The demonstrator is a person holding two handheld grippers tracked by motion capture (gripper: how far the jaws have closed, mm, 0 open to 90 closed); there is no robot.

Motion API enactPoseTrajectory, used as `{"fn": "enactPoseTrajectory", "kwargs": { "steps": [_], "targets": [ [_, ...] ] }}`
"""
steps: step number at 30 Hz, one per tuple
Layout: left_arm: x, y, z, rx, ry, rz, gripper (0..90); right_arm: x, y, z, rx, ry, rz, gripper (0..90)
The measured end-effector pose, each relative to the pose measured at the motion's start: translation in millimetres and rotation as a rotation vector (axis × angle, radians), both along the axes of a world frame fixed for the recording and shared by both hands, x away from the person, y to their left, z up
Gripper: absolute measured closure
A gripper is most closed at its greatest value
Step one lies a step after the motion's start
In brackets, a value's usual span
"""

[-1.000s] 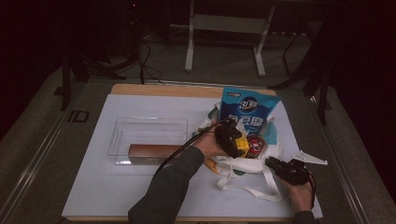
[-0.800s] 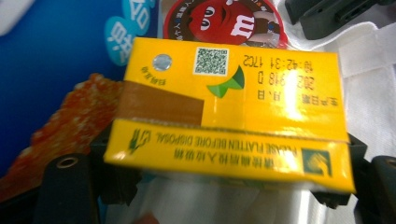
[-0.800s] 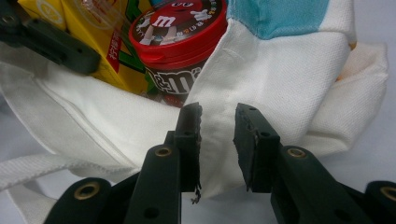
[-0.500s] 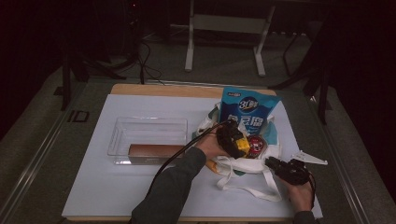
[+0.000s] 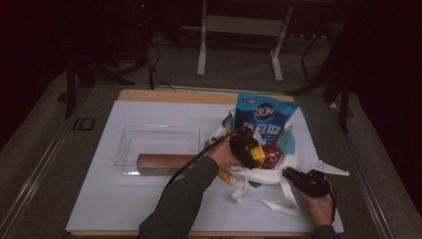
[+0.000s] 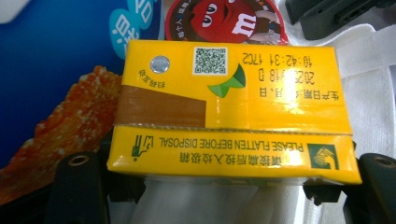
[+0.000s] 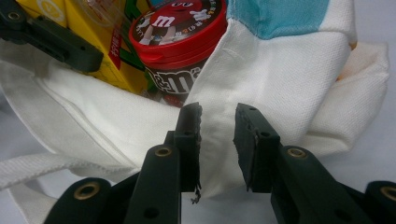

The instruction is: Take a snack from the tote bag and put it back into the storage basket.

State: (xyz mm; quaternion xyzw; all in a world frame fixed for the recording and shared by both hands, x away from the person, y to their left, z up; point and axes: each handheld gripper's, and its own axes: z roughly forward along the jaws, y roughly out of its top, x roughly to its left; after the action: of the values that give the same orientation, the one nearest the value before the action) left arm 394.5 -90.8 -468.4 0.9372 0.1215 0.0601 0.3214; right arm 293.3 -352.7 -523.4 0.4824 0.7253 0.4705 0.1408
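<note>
carton (image 5: 257,154) and candy tub (image 5: 271,155) in tote bag (image 5: 263,179), tray (image 5: 157,140) left

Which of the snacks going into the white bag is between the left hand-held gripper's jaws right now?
The yellow carton, held across its width by the left hand-held gripper. The red-lidded candy tub and blue pouch lie beyond it, untouched.

The carton (image 6: 229,107) is yellow with a brown band, a green mark and dark print. The candy tub (image 7: 180,42) is brown with a red lid. The tote bag (image 7: 289,84) is white with a teal patch. The snack pouch (image 5: 266,119) is blue.
</note>
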Motion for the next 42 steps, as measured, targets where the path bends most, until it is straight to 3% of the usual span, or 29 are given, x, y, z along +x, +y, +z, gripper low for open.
{"fn": "enactPoseTrajectory", "kwargs": {
  "steps": [7, 18, 34, 42],
  "targets": [
    [-3.1, 4.1, 9.0, 0.000, -0.025, -0.002, 28.9, 0.1, 0.1, -0.1, -0.001, 0.001, 0.000, 71.0],
    [-4.9, 22.8, 35.6, -0.056, -0.042, 0.005, 28.9, 0.3, 0.2, -0.5, 0.000, 0.002, -0.001, 71.0],
    [-9.0, 49.7, 59.8, -0.088, -0.078, 0.031, 28.9, 0.3, 0.1, -1.1, 0.001, 0.003, -0.002, 71.0],
    [-12.0, 61.2, 67.9, -0.078, -0.091, 0.035, 28.8, 0.4, 0.2, -1.2, 0.001, 0.003, -0.002, 71.0]
  ]
}}
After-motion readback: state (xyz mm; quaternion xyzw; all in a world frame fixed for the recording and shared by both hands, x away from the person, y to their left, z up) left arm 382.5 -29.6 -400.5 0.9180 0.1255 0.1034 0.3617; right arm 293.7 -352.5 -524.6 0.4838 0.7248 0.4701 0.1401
